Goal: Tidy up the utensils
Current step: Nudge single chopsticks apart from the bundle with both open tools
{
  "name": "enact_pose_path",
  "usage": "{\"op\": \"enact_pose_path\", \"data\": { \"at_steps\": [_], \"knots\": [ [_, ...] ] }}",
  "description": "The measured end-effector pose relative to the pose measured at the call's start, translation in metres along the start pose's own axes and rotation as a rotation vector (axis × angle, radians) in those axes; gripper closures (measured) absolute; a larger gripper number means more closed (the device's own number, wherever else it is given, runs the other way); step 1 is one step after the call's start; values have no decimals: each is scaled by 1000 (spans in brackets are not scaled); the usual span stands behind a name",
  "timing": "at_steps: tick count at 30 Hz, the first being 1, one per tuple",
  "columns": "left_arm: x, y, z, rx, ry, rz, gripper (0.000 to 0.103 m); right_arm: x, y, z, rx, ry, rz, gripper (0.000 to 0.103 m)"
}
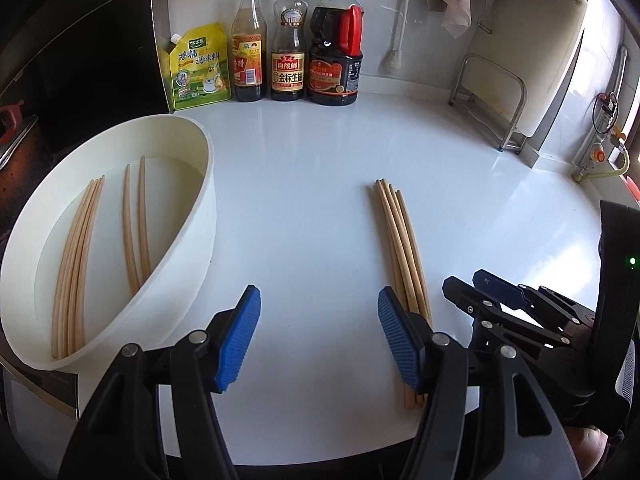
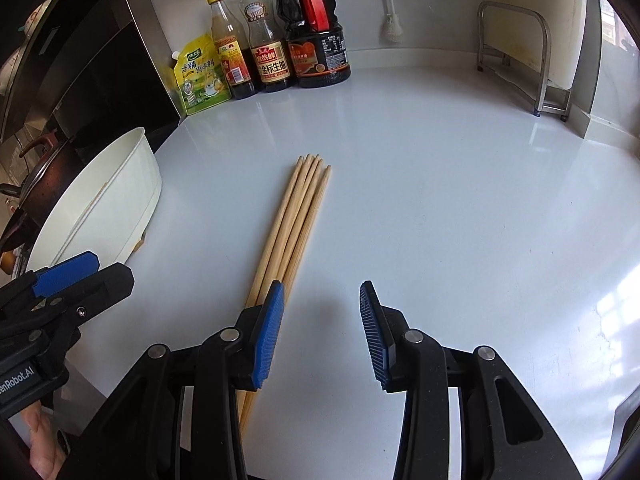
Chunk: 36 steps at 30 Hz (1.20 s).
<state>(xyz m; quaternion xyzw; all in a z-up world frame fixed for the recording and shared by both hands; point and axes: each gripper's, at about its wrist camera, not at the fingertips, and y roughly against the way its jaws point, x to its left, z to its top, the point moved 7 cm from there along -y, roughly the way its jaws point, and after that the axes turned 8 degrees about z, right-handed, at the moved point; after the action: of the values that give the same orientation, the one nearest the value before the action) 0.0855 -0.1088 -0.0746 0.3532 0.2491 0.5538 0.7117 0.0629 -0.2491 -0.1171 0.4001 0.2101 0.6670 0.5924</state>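
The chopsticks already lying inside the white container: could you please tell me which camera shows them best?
The left wrist view. It looks down into the white container, showing the chopsticks inside: a bunch near the left wall and a pair to its right. The right wrist view sees mostly the container's outer wall, with only a sliver of its interior.

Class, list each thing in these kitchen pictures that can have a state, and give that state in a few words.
Left tongs: open, empty.
Right tongs: open, empty.
Loose chopsticks: bundled flat on the counter.
White tub: upright, chopsticks lying inside.
Three sauce bottles: upright, capped.
Yellow pouch: standing, spout capped.
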Motion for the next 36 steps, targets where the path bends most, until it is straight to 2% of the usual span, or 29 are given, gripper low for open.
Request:
{"op": "enact_pose_path", "data": {
  "at_steps": [7,36],
  "knots": [
    [4,-7,-2,10,1,20,43,4,-7,-2,19,12,-6,65],
    [4,-26,-19,76,28,-19,43,10,-16,-10,56,74,-85,65]
  ]
}}
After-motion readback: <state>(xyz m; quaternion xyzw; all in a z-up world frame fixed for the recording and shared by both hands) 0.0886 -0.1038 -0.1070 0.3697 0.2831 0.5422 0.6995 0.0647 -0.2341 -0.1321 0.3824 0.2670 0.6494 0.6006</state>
